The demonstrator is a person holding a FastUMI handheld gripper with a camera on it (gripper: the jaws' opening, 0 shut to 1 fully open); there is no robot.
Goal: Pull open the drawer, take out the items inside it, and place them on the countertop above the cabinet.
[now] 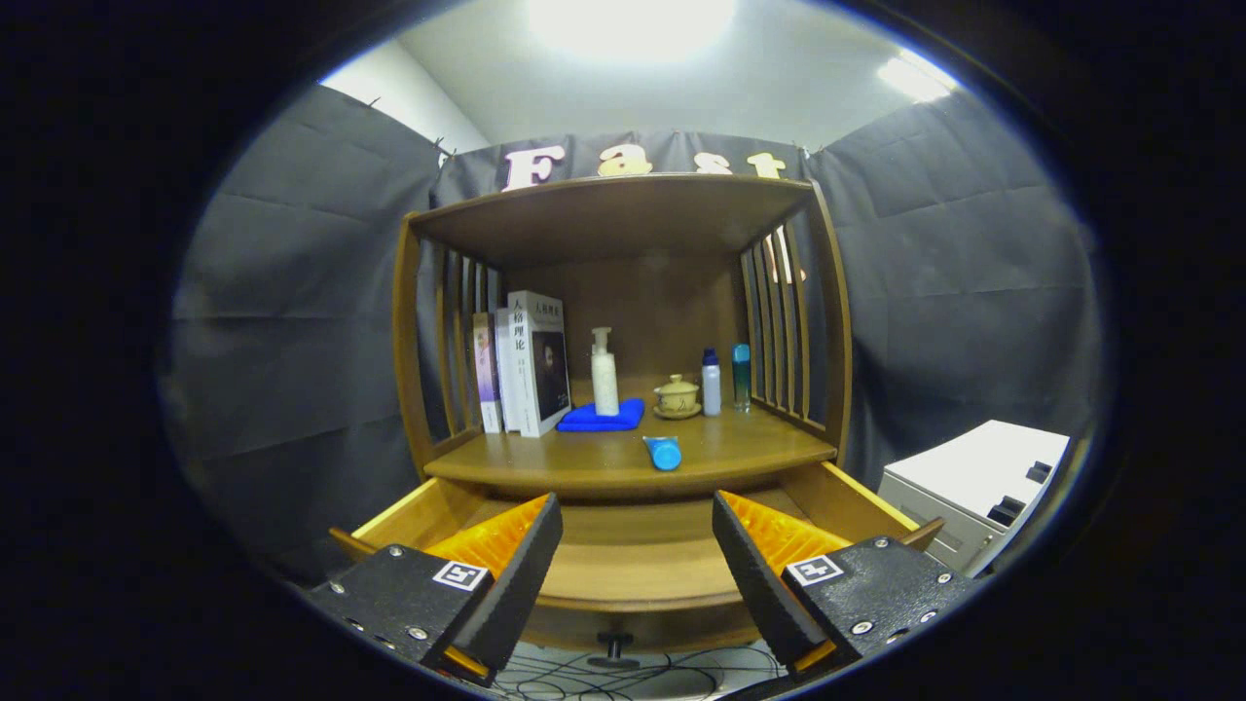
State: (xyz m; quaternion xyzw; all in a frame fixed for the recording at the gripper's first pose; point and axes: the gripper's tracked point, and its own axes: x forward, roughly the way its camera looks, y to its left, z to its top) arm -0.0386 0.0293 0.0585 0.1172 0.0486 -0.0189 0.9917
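Dark grey cloth walls [292, 321] hang creased around the booth, with a white ceiling [681, 88] above and a bright ceiling light [631, 21] glaring overhead. A white boxy cabinet with dark slots [983, 487] stands against the cloth. Thin black cables [623, 677] trail across the pale floor.

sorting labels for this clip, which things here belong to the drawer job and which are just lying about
Job:
- drawer, pulled open
- countertop
- blue tube, lying on the countertop
- gripper, open

Lying about:
- books
- pump bottle on blue cloth
- lidded cup
- two small bottles
- white cabinet
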